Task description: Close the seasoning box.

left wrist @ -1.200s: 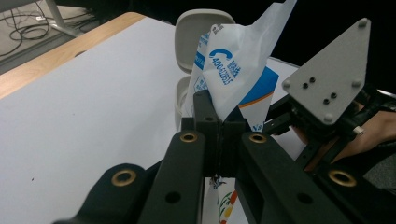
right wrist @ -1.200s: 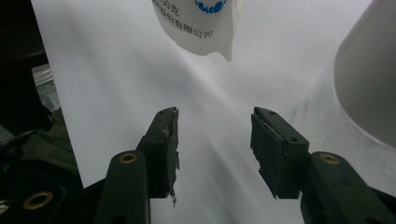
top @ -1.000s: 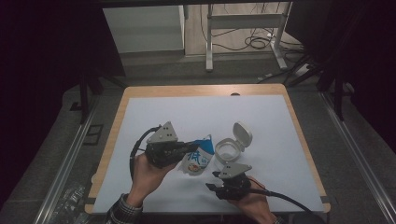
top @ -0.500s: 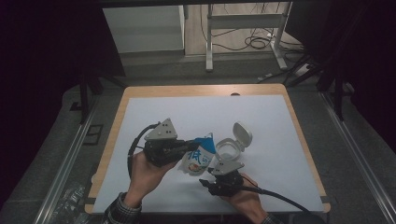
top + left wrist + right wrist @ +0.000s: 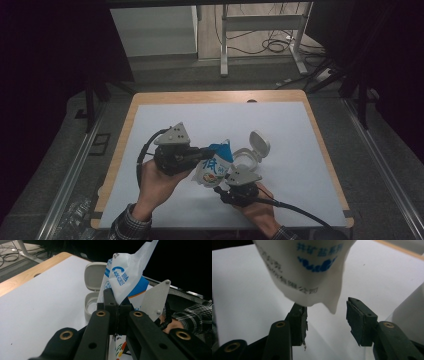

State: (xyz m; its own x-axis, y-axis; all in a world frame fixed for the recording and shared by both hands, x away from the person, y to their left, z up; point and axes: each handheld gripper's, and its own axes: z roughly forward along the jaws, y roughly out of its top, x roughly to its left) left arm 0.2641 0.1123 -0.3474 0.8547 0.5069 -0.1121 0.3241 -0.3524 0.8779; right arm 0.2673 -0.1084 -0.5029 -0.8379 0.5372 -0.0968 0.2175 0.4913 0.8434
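A dim room with cables and metal stands lies behind a wooden table (image 5: 150, 100) covered by a white sheet. In the high view, the left tool (image 5: 202, 152) holds a blue-and-white bag (image 5: 214, 167) up off the sheet by its top edge, likely so its lower end hangs free for the other hand. The right tool (image 5: 231, 179) sits just below and right of the bag, aimed at its bottom. A small white container (image 5: 245, 157) with its hinged lid flipped open rests on the sheet just beyond the bag, probably waiting to receive the contents. In the left gripper view, the left tool's jaws are clamped tight on a fold of the bag, which rises above them; the open container stands close behind. In the right gripper view, the right tool's jaws stand apart and hold nothing; the bag's bottom corner hangs between and just above them, near the left pad, seemingly ready to be pinched.
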